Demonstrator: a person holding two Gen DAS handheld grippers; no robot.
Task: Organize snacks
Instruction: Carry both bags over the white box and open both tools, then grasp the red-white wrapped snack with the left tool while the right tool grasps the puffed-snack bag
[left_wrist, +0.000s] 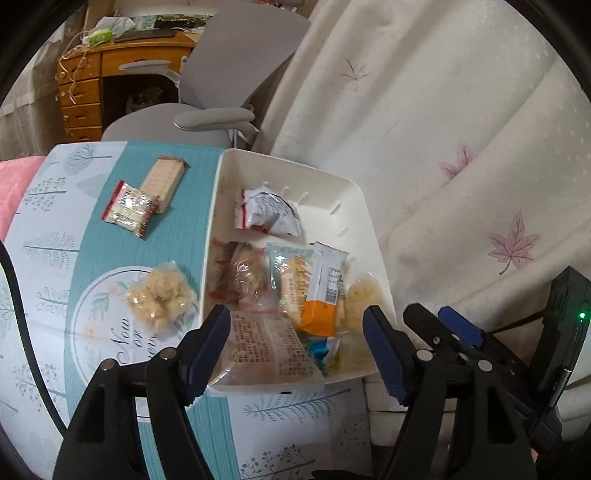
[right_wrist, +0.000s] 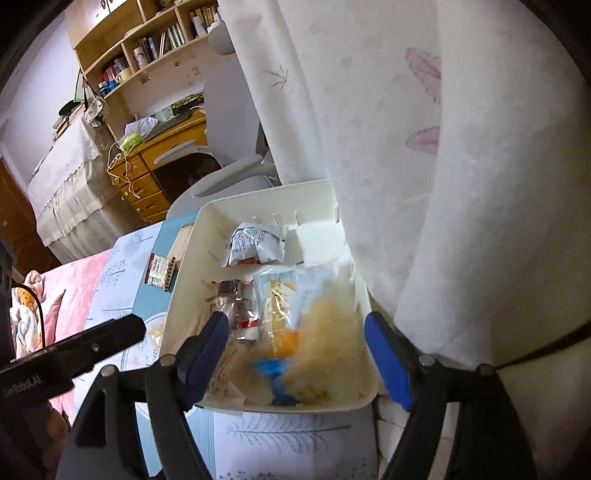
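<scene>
A white bin (left_wrist: 364, 206) sits at the table's right edge and holds several snack packets; it also shows in the right wrist view (right_wrist: 258, 201). A yellow puffed snack bag (right_wrist: 325, 339) is blurred in the bin's near right corner, between the right gripper's fingers. My right gripper (right_wrist: 295, 354) is open above the bin's near end. My left gripper (left_wrist: 299, 350) is open and empty over the bin's near end. On the table lie a clear bag of puffed snack (left_wrist: 159, 295), a red-edged packet (left_wrist: 129, 208) and a tan wafer bar (left_wrist: 164, 182).
The table has a teal and white patterned cloth (left_wrist: 110, 258). A white curtain with pink leaves (left_wrist: 461, 147) hangs right behind the bin. A grey office chair (left_wrist: 221, 92) and a wooden desk (left_wrist: 92, 85) stand beyond the table. Pink bedding (right_wrist: 74, 288) lies to the left.
</scene>
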